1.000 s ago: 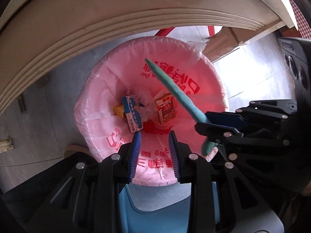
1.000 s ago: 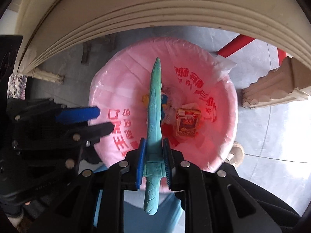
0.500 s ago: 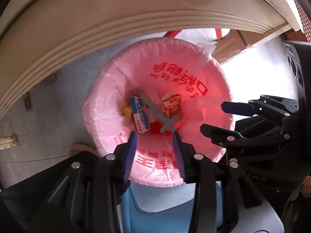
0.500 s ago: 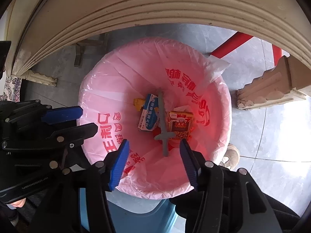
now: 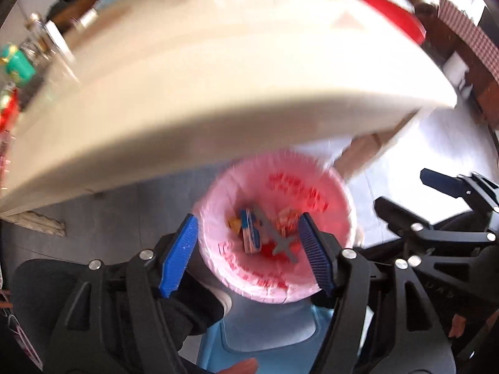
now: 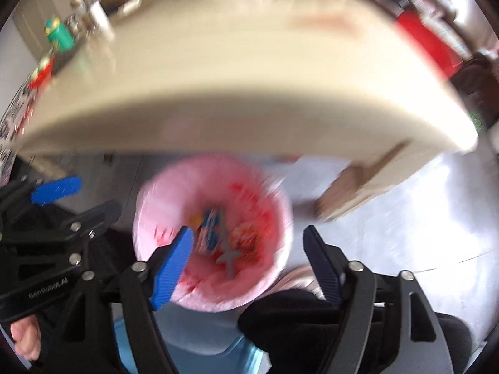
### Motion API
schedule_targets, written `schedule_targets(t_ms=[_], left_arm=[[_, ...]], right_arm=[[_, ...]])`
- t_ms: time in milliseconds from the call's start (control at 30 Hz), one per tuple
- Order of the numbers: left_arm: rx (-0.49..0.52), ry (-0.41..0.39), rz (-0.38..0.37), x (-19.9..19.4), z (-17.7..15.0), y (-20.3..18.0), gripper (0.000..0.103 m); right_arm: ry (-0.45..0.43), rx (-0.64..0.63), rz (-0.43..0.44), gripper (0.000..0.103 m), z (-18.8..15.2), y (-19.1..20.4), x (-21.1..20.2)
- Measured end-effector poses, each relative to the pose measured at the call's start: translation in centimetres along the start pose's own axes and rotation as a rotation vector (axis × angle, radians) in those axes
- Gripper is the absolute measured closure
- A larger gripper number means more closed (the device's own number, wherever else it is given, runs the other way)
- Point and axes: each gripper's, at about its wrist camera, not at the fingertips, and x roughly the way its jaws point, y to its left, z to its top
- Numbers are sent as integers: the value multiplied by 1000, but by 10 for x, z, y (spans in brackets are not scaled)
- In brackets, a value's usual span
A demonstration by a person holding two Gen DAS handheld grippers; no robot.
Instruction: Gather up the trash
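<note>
Looking left to right: the left gripper [image 5: 246,249] has nothing between its jaws, which have just been opening. The bin [image 5: 340,193] sits below the table [image 5: 218,93] edge, and the grey stick [image 5: 277,237] already lies inside among the cartons [image 5: 249,230]. The right gripper [image 6: 249,261] has just been opening too and is empty. I'd lift both clear of the table edge before reaching for more trash.

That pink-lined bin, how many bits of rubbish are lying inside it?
4 that I can make out in the bin: a blue-and-white carton, a small yellow piece left of it, a red packet to the right, and a grey cross-shaped stick lying between the carton and packet. More may hide underneath.
</note>
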Motion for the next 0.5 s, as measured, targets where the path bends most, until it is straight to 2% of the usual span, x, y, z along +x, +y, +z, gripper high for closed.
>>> schedule_targets(t_ms=[67,167,267,500], left_arm=[[-23,-57,22,-24,3,-4,30],[-60,-124,21,-59,7,-6,29],[-65,-205,55,-93,9,-15,28],[-91,-338,113,-153,3,-33,23]], right_arm=[[-75,8,-42,25,4,-6,-29],[-166,31,-84,21,7,-11,-70],[-247,58,-103,14,10,-17,-108],[-414,84,-143,10,8,-19,-186]])
